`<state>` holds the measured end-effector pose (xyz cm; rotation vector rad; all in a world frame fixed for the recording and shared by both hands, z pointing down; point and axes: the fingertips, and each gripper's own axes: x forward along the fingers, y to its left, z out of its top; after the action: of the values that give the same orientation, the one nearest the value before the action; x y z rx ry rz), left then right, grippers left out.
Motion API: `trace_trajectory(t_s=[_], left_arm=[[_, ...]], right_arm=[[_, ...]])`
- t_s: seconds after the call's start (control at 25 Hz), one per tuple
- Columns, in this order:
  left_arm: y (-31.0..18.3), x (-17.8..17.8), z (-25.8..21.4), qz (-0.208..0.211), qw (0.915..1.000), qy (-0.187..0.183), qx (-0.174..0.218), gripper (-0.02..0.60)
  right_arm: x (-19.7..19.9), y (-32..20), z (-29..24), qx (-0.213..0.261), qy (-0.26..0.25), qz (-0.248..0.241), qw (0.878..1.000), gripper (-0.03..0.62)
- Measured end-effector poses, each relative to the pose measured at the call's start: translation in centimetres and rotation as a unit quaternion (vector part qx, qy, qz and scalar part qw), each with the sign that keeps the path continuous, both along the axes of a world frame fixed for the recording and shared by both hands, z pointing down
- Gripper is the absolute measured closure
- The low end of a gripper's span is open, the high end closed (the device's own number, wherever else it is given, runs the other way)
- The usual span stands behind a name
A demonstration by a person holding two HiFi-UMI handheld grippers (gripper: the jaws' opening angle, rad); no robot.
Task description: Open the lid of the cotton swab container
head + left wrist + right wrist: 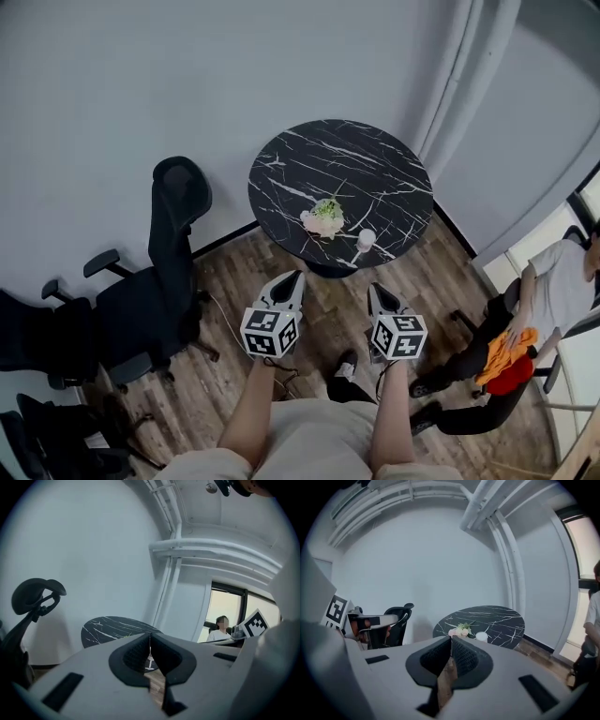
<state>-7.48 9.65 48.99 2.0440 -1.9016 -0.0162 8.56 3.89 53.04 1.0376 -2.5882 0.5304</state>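
Grey walls and a wood-plank floor [281, 384] fill the head view, where a round black marble desk [394, 159] stands ahead of the person. Close to its near edge sits the small white cotton swab container [366, 240], just beside a little bunch of flowers [325, 217]. The lid appears to be on, though it is too small to be sure. The left gripper [291, 278] and right gripper [377, 291] are held out side by side over the floor, short of the desk and well apart from the container. A black office chair [173, 262] stands to the left, and a second person [553, 300] sits at far right.

From the left gripper view, the jaws are pressed together with nothing between them. The desk's edge shows beyond them, with the chair's headrest at left and a bright window [225, 613] at right.

From the right gripper view, the jaws are likewise pressed together and empty. Just past their tips the container [481, 636] and flowers [461, 630] sit on the desk.

The step in hand looks like the approach; opening has not begun. Doing it well probably means spreading both sets of jaws before arrival. One gripper should steady the container low on its body while the other takes the lid at its rim. The container looks light, so an unbraced pull could tip or slide it into the flowers.
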Motion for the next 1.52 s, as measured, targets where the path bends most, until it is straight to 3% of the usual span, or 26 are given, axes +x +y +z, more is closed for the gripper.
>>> trace_trajectory(t_s=[0.2, 0.4, 0.64, 0.8, 1.0, 1.12, 1.36, 1.52], left_arm=[[-5.1, 2.0, 1.3, -0.018, 0.9996, -0.005, -0.023, 0.558], [-9.3, 3.7, 2.5, -0.023, 0.9976, -0.037, -0.054, 0.558], [-13.2, 3.8, 0.9, -0.06, 0.9955, -0.067, -0.031, 0.558], [-15.9, 4.3, 2.3, -0.059, 0.9959, -0.054, -0.043, 0.558], [-19.7, 6.8, 5.8, -0.01, 0.9965, -0.045, -0.069, 0.558], [-22.6, 7.5, 7.0, 0.033, 0.9939, -0.07, -0.078, 0.558], [-28.4, 6.0, 6.9, 0.097, 0.9847, -0.119, -0.082, 0.558], [-32.2, 4.7, 6.8, 0.135, 0.981, -0.116, -0.078, 0.558]], right_arm=[[0.0, -4.9, 1.6, -0.021, -0.003, -0.034, 0.999, 0.559], [-0.6, -8.5, 3.0, -0.041, -0.007, -0.072, 0.996, 0.559], [-0.2, -11.5, 3.1, -0.04, 0.002, -0.092, 0.995, 0.559], [0.7, -13.4, 3.9, -0.049, 0.01, -0.08, 0.996, 0.559], [2.3, -15.2, 6.1, -0.051, 0.04, -0.072, 0.995, 0.559], [2.8, -18.1, 7.1, -0.055, 0.052, -0.044, 0.996, 0.559], [1.9, -23.4, 7.0, -0.069, 0.049, 0.025, 0.996, 0.559], [-0.7, -25.7, 7.8, -0.077, 0.06, 0.039, 0.994, 0.558]])
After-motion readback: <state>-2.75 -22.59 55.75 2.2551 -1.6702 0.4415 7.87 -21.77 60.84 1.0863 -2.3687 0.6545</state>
